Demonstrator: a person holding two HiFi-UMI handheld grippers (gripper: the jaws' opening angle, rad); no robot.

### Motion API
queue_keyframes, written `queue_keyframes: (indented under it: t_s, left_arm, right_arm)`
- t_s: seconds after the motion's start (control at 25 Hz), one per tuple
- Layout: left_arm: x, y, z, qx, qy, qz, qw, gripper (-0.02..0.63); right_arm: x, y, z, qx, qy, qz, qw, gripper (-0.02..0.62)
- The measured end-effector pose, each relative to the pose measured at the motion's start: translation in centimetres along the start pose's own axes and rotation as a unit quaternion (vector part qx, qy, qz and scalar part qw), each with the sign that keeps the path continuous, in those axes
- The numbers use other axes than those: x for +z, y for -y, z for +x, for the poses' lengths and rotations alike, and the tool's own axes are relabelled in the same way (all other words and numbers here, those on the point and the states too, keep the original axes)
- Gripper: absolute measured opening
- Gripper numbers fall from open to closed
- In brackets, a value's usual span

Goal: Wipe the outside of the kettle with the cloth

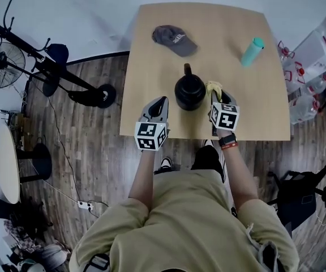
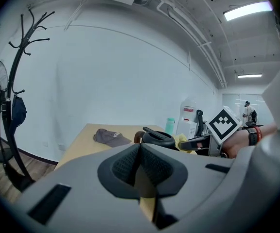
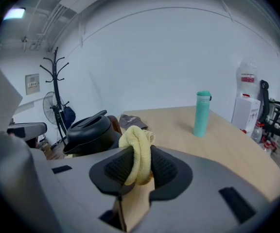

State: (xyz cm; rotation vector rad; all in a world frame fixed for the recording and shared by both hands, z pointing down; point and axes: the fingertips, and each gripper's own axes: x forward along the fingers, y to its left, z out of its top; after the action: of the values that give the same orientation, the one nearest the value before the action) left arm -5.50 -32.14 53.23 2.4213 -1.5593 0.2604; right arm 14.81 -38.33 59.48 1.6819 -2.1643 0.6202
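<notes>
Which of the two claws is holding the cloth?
The right claw: its jaws are shut on the yellow cloth, just right of the kettle. The left claw is shut with nothing between its jaws.

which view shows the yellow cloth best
The right gripper view: the yellow cloth sits in the middle of the picture, pinched between the fingers of the right gripper. The head view shows only a small yellow tuft beside the kettle. The left gripper view shows just a sliver behind the kettle.
</notes>
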Motion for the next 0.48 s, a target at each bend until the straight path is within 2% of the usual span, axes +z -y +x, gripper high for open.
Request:
queue_keyframes:
  t_s: [0.24,0.48]
  left_arm:
    - [-0.4,-0.5,-1.8,-0.034,-0.003,0.010,0.9994,0.025]
    - [-1.1,-1.9,-4.1,-0.063,-0.012,0.022,0.9977,0.023]
  right_arm:
    - [-2.5,-3.0,-5.2,-0.018,0.013,0.050,0.999,0.115]
    - [-4.6,-9.1,-7.6,-0.013,0.019,0.081,0.996,0.115]
